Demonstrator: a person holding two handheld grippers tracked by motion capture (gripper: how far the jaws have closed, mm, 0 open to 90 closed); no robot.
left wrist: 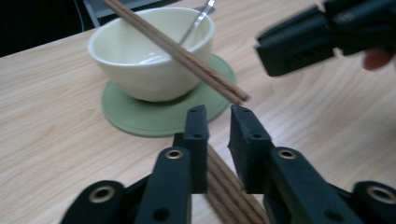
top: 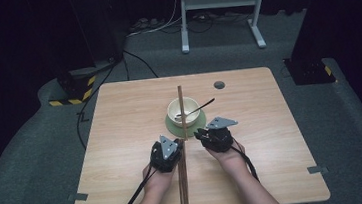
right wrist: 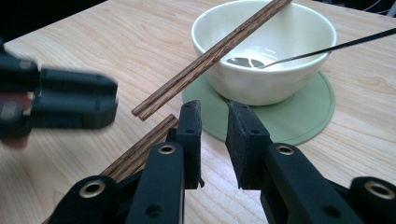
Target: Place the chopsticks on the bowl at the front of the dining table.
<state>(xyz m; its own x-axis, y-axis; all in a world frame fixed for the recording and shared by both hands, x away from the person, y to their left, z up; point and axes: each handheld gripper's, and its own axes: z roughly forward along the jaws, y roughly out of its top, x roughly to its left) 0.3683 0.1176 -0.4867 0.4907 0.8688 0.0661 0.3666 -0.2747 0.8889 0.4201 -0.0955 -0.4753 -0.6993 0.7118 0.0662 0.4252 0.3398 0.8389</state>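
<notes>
Left gripper [top: 166,153] near the table's [top: 120,118] front edge, fingers [left wrist: 198,140] a narrow gap apart over the flat pair of chopsticks [top: 182,182]; can't tell if the pads press on it. That pair runs 6-to-12 on the table, its near end at the front edge. Right gripper [top: 212,136] just beside at 3 o'clock, fingers [right wrist: 243,135] a narrow gap apart, nothing between them. Past both, at 12 o'clock, cream bowl [top: 183,111] sits on a green coaster [top: 171,128]. Second pair of chopsticks [top: 181,107] lies across the bowl rim, near end overhanging toward the grippers. Spoon [top: 202,106] rests in the bowl, handle out toward 2 o'clock.
</notes>
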